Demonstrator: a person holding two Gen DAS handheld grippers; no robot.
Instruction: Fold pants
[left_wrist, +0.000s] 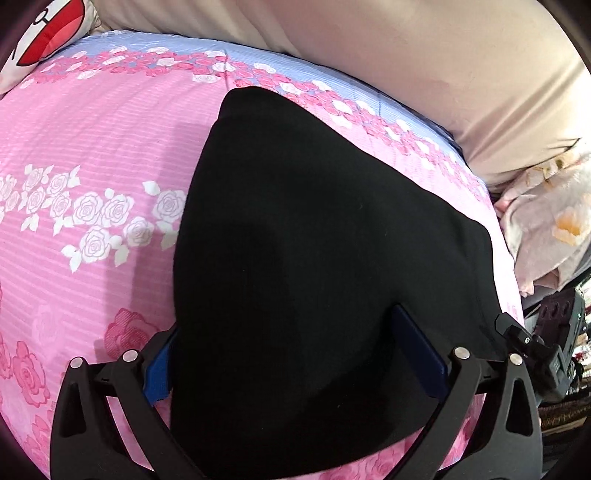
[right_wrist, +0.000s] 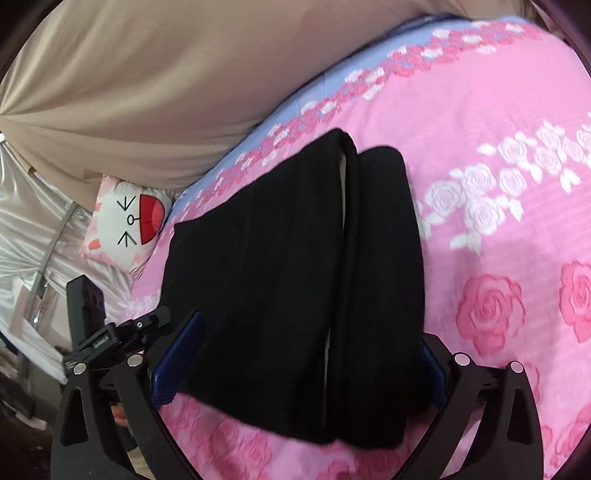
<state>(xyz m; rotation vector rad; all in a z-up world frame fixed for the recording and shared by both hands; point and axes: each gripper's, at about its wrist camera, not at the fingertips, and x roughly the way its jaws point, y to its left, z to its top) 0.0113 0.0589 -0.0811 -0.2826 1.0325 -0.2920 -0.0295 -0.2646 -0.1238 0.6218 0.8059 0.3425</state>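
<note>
The black pants (right_wrist: 295, 280) lie folded on the pink rose bedspread (right_wrist: 498, 221). Their long side runs from the grippers up toward the blue edge by the tan curtain (right_wrist: 147, 92). The left gripper (left_wrist: 295, 369) and the right gripper (right_wrist: 299, 373) are both wide open, with cloth between the blue pads, not squeezed.

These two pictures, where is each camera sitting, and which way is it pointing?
Left wrist: on the left gripper, facing forward and down at the black pants; its fingers show.
Right wrist: on the right gripper, looking down at the pants; its fingers show.
Shared: pants, pink bedspread, cartoon pillow, beige cloth.
</note>
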